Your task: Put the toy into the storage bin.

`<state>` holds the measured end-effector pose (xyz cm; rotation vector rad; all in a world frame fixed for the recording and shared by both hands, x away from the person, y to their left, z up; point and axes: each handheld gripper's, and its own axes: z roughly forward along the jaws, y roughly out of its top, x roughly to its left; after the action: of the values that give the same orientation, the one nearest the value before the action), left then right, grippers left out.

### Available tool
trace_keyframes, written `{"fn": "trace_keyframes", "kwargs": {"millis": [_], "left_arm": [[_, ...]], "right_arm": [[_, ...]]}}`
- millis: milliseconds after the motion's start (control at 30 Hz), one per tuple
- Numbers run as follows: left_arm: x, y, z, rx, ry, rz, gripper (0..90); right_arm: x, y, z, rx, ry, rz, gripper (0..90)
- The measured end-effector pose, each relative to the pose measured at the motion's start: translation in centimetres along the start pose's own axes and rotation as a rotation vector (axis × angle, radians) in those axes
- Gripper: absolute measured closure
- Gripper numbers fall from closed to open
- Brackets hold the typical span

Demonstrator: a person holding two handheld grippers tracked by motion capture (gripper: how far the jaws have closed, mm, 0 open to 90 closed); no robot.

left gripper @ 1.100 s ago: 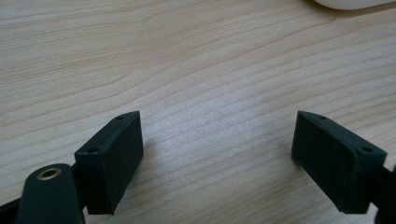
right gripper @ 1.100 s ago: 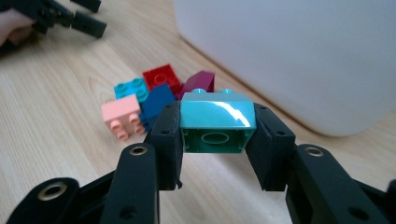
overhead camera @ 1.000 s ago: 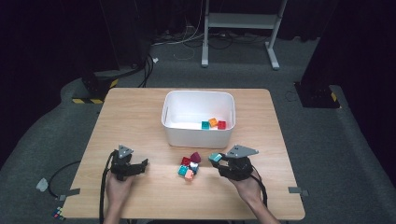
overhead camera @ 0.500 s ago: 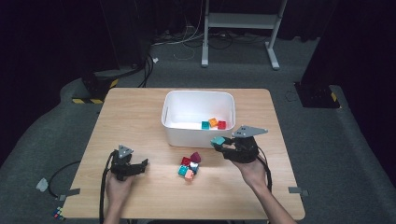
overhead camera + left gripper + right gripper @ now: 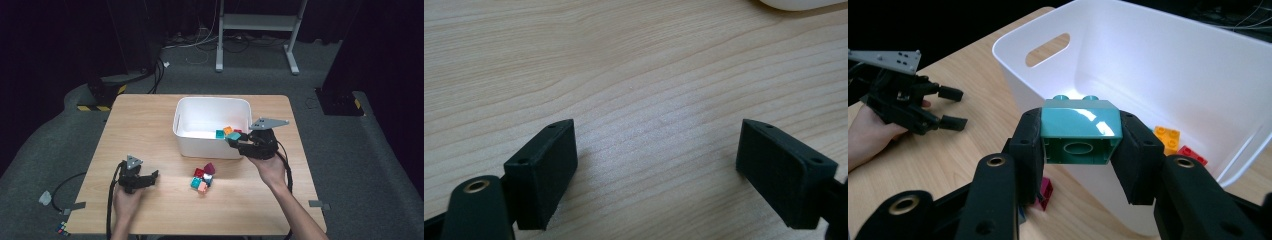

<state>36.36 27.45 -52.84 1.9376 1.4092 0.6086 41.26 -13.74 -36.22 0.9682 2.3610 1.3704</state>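
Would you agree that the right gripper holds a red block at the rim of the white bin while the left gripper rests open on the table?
Not quite: the block is teal, not red, as the right gripper view shows. The right gripper does clamp it at the rim of the white bin, and the left gripper rests open on the table.

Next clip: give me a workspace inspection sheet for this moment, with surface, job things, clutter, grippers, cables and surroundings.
Surface: wooden table, pale grain, bare around the left gripper.
Job's things: white bin holding teal, orange and red bricks; teal brick clamped at the bin's rim; loose pile in front of the bin.
Clutter: nothing seen on the table.
Grippers: right gripper shut on the teal brick; left gripper open, jaws wide apart over bare wood.
Cables: one trails from each gripper off the near edge; more lie on the floor behind.
Surroundings: grey carpet, a white stand, dark backdrop.
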Motion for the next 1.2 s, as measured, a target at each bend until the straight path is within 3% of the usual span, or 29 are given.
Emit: {"fn": "trace_keyframes", "kwargs": {"millis": [233,533,833,1200], "left_arm": [[0.0,0.0,0.0,0.0,0.0,0.0,16.8],[0.0,0.0,0.0,0.001,0.0,0.001,16.8],[0.0,0.0,0.0,0.0,0.0,0.002,16.7],[0.0,0.0,0.0,0.0,0.0,0.002,16.7]], "right_arm": [[-0.8,2.1,0.5,-0.003,0.007,0.018,58.8],[-1.6,4.7,1.7,0.012,-0.019,0.018,58.8],[-2.8,6.0,3.0,0.011,-0.042,0.047,58.7],[-4.1,7.1,5.0,0.055,-0.083,0.069,58.7]]}}
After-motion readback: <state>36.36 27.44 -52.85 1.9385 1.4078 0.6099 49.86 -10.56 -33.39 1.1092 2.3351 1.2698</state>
